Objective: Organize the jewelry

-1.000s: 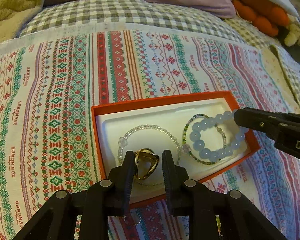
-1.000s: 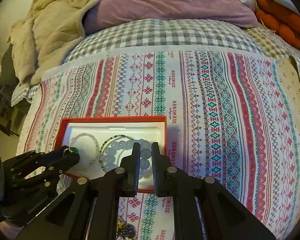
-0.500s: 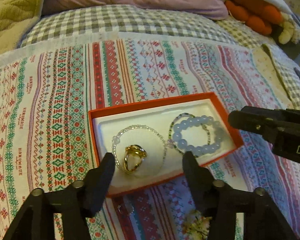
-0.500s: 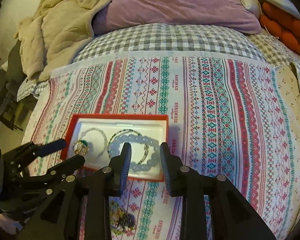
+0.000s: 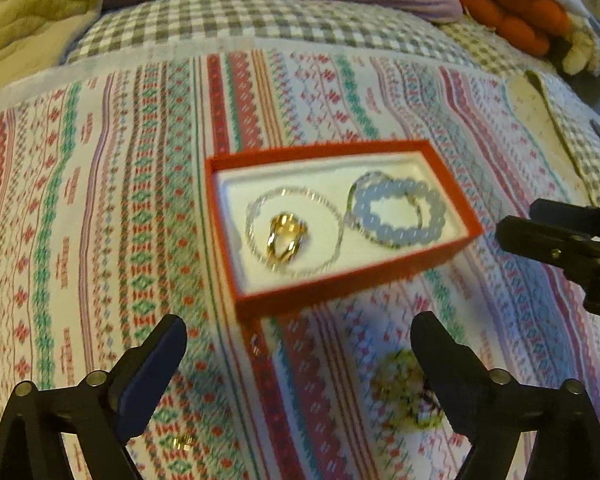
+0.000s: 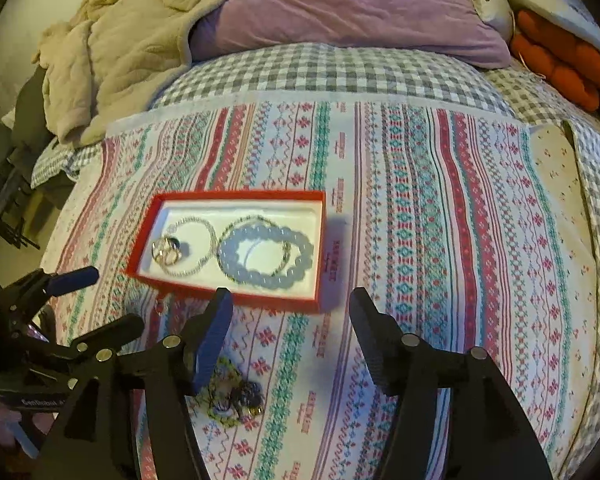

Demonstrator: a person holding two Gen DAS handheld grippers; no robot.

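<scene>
An orange box point(image 5: 340, 288) point(image 6: 236, 300) with a white lining lies on the patterned cloth. Inside lie a gold ring point(image 5: 285, 240) point(image 6: 166, 251), a clear bead bracelet point(image 5: 256, 210) point(image 6: 212, 232) around it, and a blue bead bracelet point(image 5: 400, 236) point(image 6: 266, 278). My left gripper point(image 5: 298, 338) is open and empty, in front of the box. My right gripper point(image 6: 292, 308) is open and empty, at the box's near right. A yellow-green bead tangle point(image 5: 400, 396) point(image 6: 230, 396) lies on the cloth in front of the box. A small gold piece point(image 5: 182, 444) lies by the left fingers.
The patterned cloth point(image 6: 440, 240) covers a checked bedspread point(image 6: 320, 68). A purple pillow point(image 6: 340, 4), a beige blanket point(image 6: 112, 48) and an orange plush point(image 6: 560, 64) lie at the back. The bed's edge drops off at the left in the right wrist view.
My left gripper opened, let the gold ring go into the box and drew back. My right gripper opened wide and drew back from the blue bracelet.
</scene>
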